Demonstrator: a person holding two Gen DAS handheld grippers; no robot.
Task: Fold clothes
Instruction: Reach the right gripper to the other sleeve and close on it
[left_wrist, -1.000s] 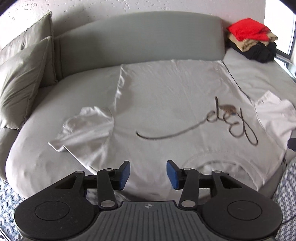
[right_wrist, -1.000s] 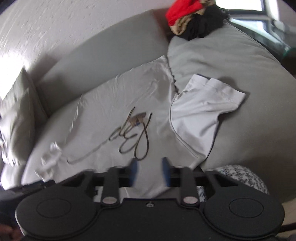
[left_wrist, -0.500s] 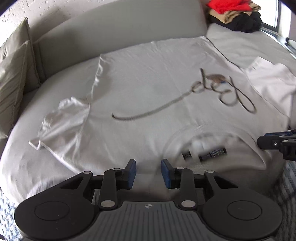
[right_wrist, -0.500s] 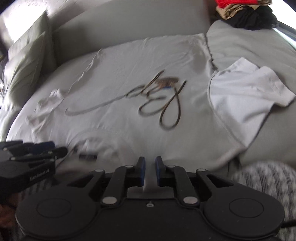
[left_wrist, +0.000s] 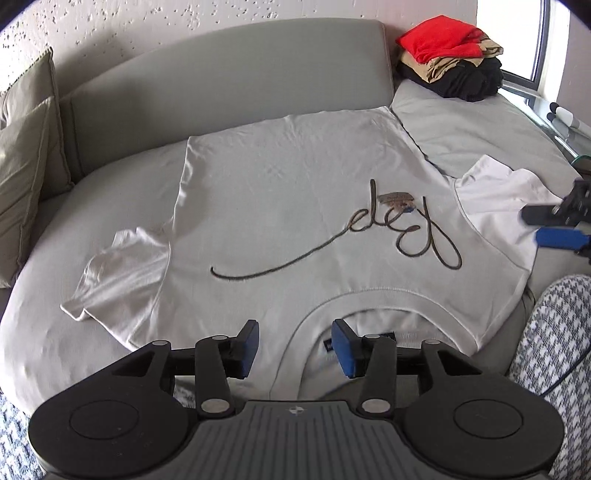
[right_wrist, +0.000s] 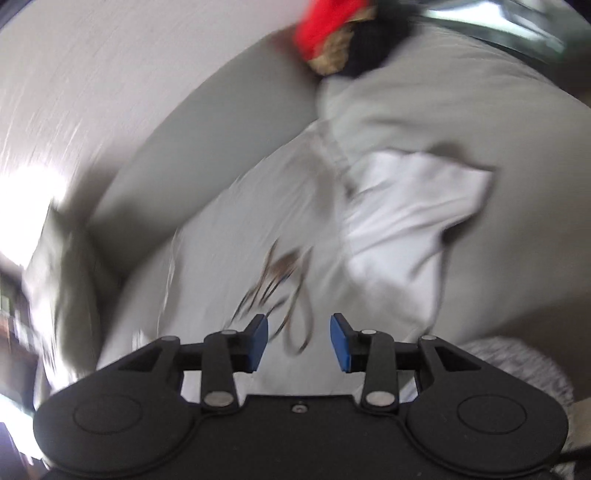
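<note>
A white T-shirt (left_wrist: 288, 206) with dark script lettering (left_wrist: 402, 229) lies spread flat on a grey sofa, collar (left_wrist: 369, 306) toward me. My left gripper (left_wrist: 295, 345) is open and empty, just above the collar's left side. My right gripper (right_wrist: 298, 341) is open and empty above the shirt's right part; that view is motion-blurred. It also shows at the right edge of the left wrist view (left_wrist: 557, 225), over the right sleeve (left_wrist: 498, 199). The left sleeve (left_wrist: 122, 273) lies crumpled.
A stack of folded clothes, red on top (left_wrist: 447, 55), sits at the sofa's back right corner. Grey cushions (left_wrist: 22, 173) lean at the left. A grey backrest (left_wrist: 229, 74) runs behind the shirt. A houndstooth fabric (left_wrist: 554, 332) lies at the right front.
Both grippers have opened; the right was shut half a second ago. The right gripper has swung to the right, toward the right sleeve. The left has pulled back slightly behind the collar.
</note>
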